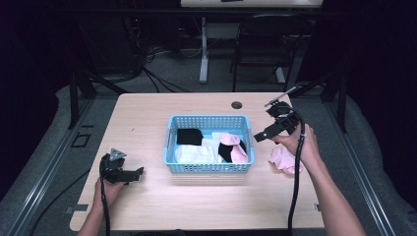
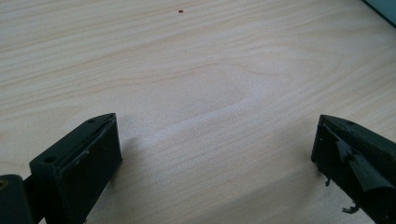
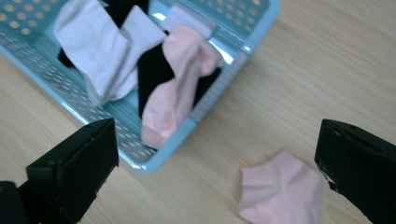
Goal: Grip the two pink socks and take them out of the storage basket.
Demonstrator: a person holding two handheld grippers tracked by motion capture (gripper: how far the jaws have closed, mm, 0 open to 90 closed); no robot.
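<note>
Overhead, a pale wooden table is seen in a dark room with cables and a chair behind. Both grippers, left and right, are held spread. The pink sock lies beside the blue basket.

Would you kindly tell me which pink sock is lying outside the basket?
The pink sock on the table, beside the open right tongs; the other pink sock lies inside the blue basket.
</note>
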